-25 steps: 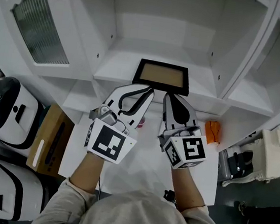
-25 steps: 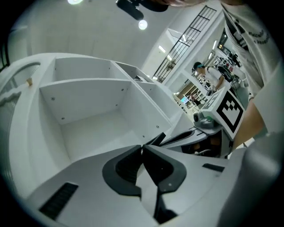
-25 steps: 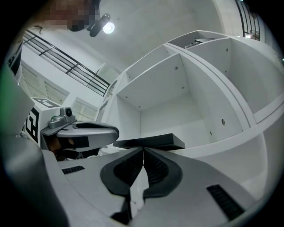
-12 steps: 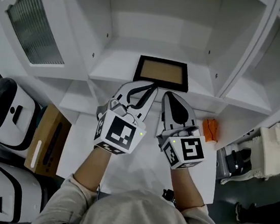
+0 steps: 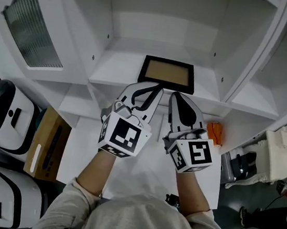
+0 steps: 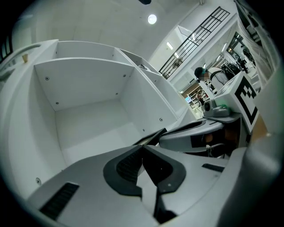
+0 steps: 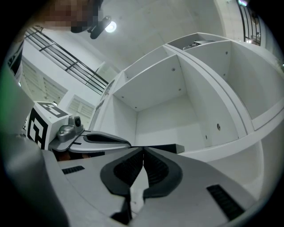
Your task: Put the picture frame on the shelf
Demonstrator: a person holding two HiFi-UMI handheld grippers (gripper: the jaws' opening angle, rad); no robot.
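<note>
Two claws: left claw (image 5: 155, 90) and right claw (image 5: 177, 96) are both closed tip to tip, with nothing between the jaws.
Frame: the frame (image 5: 167, 73) lies flat on the shelf (image 5: 112, 69), at 12 o'clock from both claws and just past their tips. I cannot tell whether they touch it.
Why so: the frame looks already delivered. Closed, empty jaws suit either a finished release or a nudge deeper with the tips.
Hands: side by side, left at 9 o'clock of right, forearms parallel. The claws point roughly level into the open bay, marker cubes facing up.
</note>
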